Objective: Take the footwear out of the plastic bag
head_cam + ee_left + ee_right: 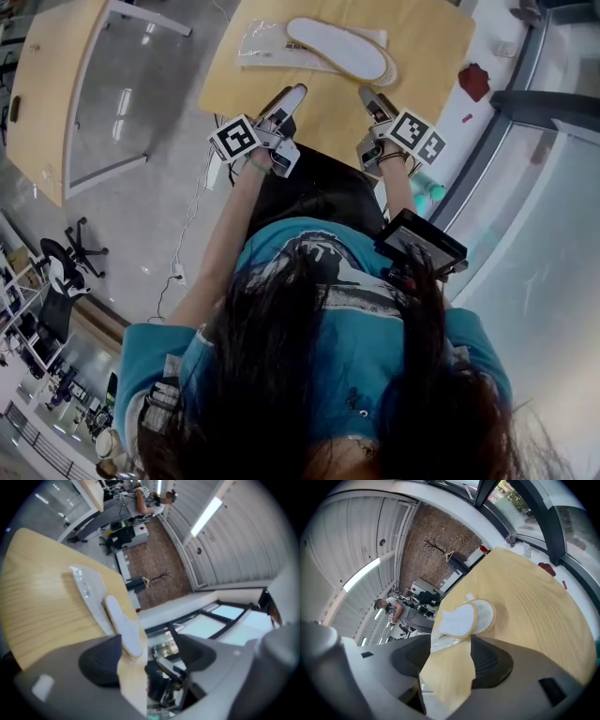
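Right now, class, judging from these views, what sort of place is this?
Probably an open-plan office or lab workspace: a pale wooden table, a swivel office chair on a polished floor, and a coat stand against a brick wall.

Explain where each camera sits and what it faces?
Head view: on the person's head, looking down at hair, shirt, arms, left gripper, right gripper and table.
Left gripper view: rides that gripper, looking along its open jaws across the table.
Right gripper view: same, along its own open jaws.
Shared: all show the slippers and plastic bag.
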Demonstrator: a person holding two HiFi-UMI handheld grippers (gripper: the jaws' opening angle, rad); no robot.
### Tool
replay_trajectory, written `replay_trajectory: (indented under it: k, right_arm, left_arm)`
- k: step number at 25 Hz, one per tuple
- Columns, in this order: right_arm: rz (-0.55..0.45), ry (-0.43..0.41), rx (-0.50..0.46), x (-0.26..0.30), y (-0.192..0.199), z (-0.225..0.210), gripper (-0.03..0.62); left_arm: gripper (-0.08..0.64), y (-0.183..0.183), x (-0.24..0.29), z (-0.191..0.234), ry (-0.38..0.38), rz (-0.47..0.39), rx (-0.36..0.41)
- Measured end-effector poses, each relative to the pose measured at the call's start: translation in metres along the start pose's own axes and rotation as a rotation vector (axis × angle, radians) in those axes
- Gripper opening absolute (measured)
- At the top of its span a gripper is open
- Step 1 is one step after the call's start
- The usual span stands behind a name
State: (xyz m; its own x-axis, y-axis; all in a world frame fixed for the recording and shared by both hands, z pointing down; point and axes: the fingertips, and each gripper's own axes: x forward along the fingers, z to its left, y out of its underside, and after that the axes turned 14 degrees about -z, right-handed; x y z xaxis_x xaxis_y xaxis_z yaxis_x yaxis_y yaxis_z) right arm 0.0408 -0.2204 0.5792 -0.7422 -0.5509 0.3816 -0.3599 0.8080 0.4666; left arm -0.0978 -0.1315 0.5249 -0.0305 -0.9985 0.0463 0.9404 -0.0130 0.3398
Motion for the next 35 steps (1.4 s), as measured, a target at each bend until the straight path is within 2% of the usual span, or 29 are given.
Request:
replay_trajectory:
  k: [5, 8, 11, 14, 17, 20, 23, 27, 31, 35]
  right_arm:
    - [0.04, -0.11, 0.0, -0.002, 0.015, 0.03, 0.27]
    - [0.063, -0.141, -0.009, -0.003, 0.025, 0.039, 0.27]
    - [0.061, -0.155, -0.021, -0.005, 0.029, 0.049, 0.268]
    - [0.052, -0.165, -0.027, -0.007, 0.038, 0.066, 0.264]
    - [0.043, -0.175, -0.089, -0.012, 0.049, 0.093, 0.251]
    - [0.02, -0.199, -0.129, -0.012, 0.049, 0.106, 0.203]
    - [-0.023, -0.192, -0.102, -0.017, 0.055, 0.107, 0.095]
    - [-0.06, -0.144, -0.09, -0.033, 0.098, 0.131, 0.041]
    - [-0.093, -0.102, -0.103, -0.055, 0.142, 0.146, 0.032]
    - [-0.119, -0.064, -0.039, -0.088, 0.18, 0.148, 0.032]
  left_arm:
    - [0.286, -0.007, -0.012, -0.005, 0.017, -0.002, 0.14]
    - [0.185, -0.014, -0.016, -0.014, 0.054, -0.018, 0.23]
    - [0.093, -0.025, -0.02, -0.026, 0.105, -0.031, 0.284]
    - [0.063, -0.04, -0.033, -0.033, 0.138, -0.003, 0.372]
    - [0.012, -0.055, -0.053, -0.034, 0.17, 0.042, 0.515]
    - [0.002, -0.056, -0.058, -0.029, 0.199, 0.084, 0.617]
    - [0.002, -0.055, -0.064, -0.024, 0.232, 0.112, 0.637]
    - [0.0, -0.08, -0.103, -0.021, 0.269, 0.156, 0.683]
    - [0.0, -0.087, -0.142, -0.012, 0.304, 0.233, 0.735]
    - [0.0, -0.077, -0.178, 0.001, 0.326, 0.304, 0.703]
